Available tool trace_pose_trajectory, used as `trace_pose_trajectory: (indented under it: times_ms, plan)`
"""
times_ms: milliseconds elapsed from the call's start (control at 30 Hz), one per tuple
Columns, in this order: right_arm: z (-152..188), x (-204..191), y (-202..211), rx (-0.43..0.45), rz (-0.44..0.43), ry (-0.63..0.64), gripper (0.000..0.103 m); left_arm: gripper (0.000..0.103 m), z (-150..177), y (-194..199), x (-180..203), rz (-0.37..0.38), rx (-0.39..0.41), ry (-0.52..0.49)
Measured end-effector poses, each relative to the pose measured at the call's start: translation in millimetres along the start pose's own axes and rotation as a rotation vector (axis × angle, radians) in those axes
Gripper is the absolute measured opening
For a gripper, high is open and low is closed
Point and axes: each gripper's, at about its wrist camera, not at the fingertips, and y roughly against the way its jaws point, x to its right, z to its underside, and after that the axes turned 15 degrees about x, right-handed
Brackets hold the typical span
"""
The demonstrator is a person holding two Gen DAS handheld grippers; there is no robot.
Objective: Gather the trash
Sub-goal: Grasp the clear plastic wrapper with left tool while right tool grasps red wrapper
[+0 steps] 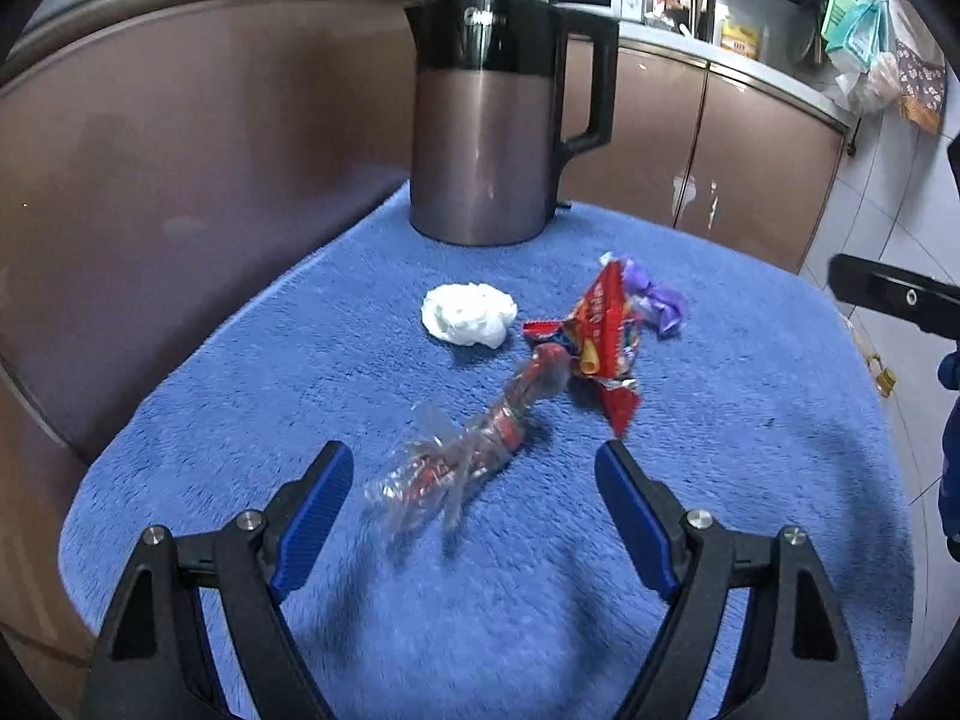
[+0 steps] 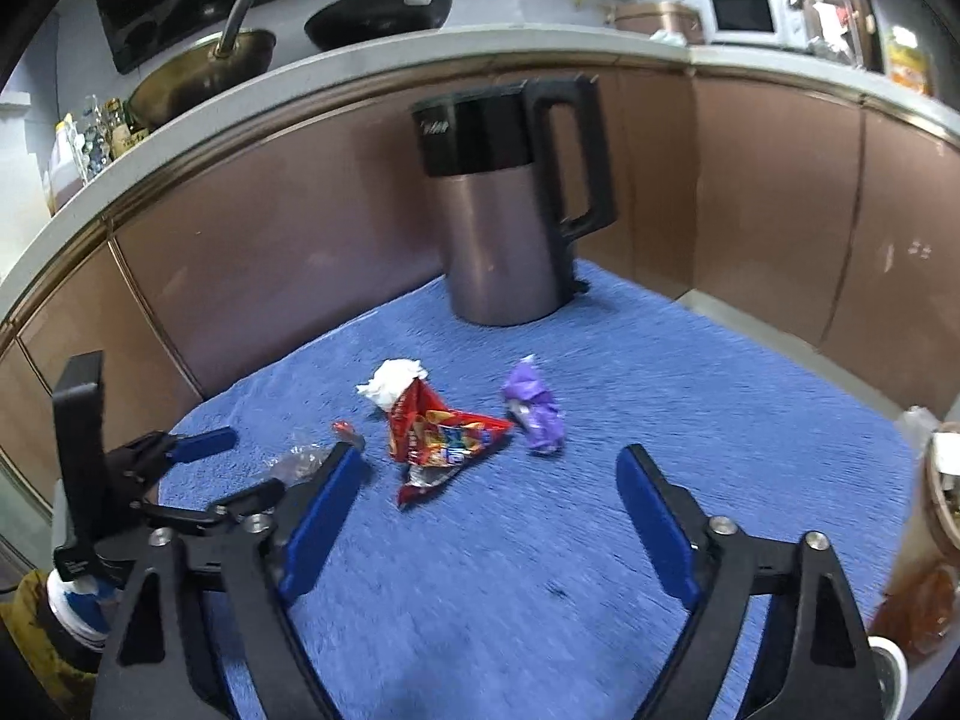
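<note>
Several bits of trash lie on a blue towel [image 1: 720,480]. A crumpled clear wrapper with red print [image 1: 462,456] lies just ahead of my left gripper [image 1: 474,462], which is open, its blue pads apart on either side of the wrapper's near end. Behind it sit a white tissue wad [image 1: 468,315], a red snack packet [image 1: 606,342] and a purple wrapper [image 1: 660,300]. My right gripper [image 2: 489,468] is open above the towel [image 2: 540,600], with the red packet [image 2: 441,438] just beyond its fingertips. The purple wrapper [image 2: 534,411], tissue [image 2: 393,381] and clear wrapper [image 2: 300,459] lie around it.
A tall metallic kettle with a black handle [image 1: 492,120] stands at the towel's far edge, also in the right wrist view as the kettle [image 2: 510,210]. Brown cabinet fronts [image 1: 180,150] curve behind. The left gripper's body [image 2: 120,480] shows at the left. A container [image 2: 942,510] stands at the right edge.
</note>
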Motion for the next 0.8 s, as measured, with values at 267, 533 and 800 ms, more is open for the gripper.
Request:
trace_pose_trajectory:
  times_ms: [267,533,800]
  plan:
    - [6.5,-22.0,-72.6,-0.078,-0.088,0.002,0.081,0.064,9.1,-33.5,-12.2,0.026,-0.038,0.036]
    - [15.0,-36.5,-123.2,-0.13,-0.105,0.033,0.069,0.038,17.4,-40.8,-15.6,0.064,-0.086,0.071]
    - [32.8,-30.0,-146.6,-0.192,-0.101,0.026,0.046,0.028,19.3,-39.1,-11.4,0.071,-0.088,0.061]
